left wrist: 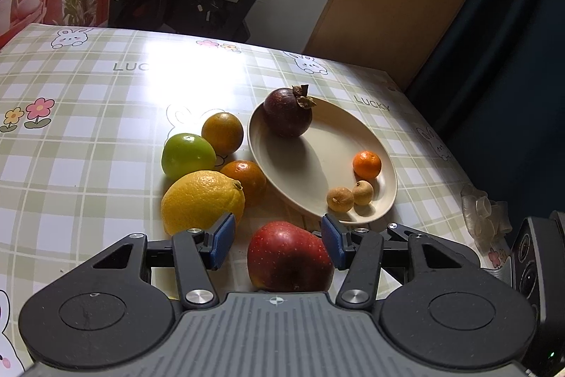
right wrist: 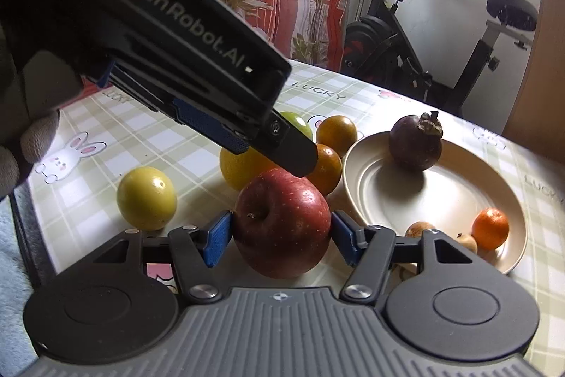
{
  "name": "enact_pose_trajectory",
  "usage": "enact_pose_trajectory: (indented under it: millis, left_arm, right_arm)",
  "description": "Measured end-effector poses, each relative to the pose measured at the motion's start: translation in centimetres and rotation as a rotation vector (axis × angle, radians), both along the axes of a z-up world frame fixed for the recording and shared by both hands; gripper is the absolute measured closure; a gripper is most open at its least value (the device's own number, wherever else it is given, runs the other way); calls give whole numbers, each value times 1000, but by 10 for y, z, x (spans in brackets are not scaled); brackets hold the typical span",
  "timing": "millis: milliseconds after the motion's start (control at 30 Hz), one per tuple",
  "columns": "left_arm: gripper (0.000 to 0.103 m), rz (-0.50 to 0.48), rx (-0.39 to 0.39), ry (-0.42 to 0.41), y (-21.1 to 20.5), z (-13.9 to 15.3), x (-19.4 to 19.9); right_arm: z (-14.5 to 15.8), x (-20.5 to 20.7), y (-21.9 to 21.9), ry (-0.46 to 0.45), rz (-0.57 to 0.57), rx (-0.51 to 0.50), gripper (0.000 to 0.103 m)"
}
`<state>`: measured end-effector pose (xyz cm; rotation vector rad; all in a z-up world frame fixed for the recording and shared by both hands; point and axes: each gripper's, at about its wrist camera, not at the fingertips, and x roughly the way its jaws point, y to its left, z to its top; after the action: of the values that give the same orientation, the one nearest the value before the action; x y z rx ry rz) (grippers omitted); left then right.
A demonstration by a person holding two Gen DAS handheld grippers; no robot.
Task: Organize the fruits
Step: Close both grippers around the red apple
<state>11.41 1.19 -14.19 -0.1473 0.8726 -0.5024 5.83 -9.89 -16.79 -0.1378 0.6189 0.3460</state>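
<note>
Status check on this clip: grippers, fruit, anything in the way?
Right gripper shut on red apple, beside plate. Left gripper open, hovering over same apple, crowding it. Plate holds mangosteen, small orange.

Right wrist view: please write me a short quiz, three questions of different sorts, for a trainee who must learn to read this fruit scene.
1. True or false: the mangosteen lies on the plate.
2. How many fruits are on the plate in all?
3. Which fruit sits between the fingers of the right gripper?
A. a banana
B. the apple
C. a pear

Key: 1 true; 2 four; 3 B.
</note>
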Motion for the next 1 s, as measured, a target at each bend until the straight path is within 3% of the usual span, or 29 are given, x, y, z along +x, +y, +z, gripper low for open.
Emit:
enact_pose_trajectory:
  millis: [300, 400, 633, 1000]
  left_arm:
    - [46, -62, 42, 16, -19, -13, -13]
    - [45, -59, 57, 8, -21, -15, -14]
    - [44, -25, 10, 29, -15, -18, -9]
    - [43, 9, -7, 33, -24, -21, 5]
  right_arm:
    - [4, -3, -34, 92, -42, 226, 40]
    - [4, -6, -30, 77, -37, 211, 40]
    - [3, -10, -31, 53, -34, 211, 40]
    - [2, -16, -22, -24, -26, 96, 40]
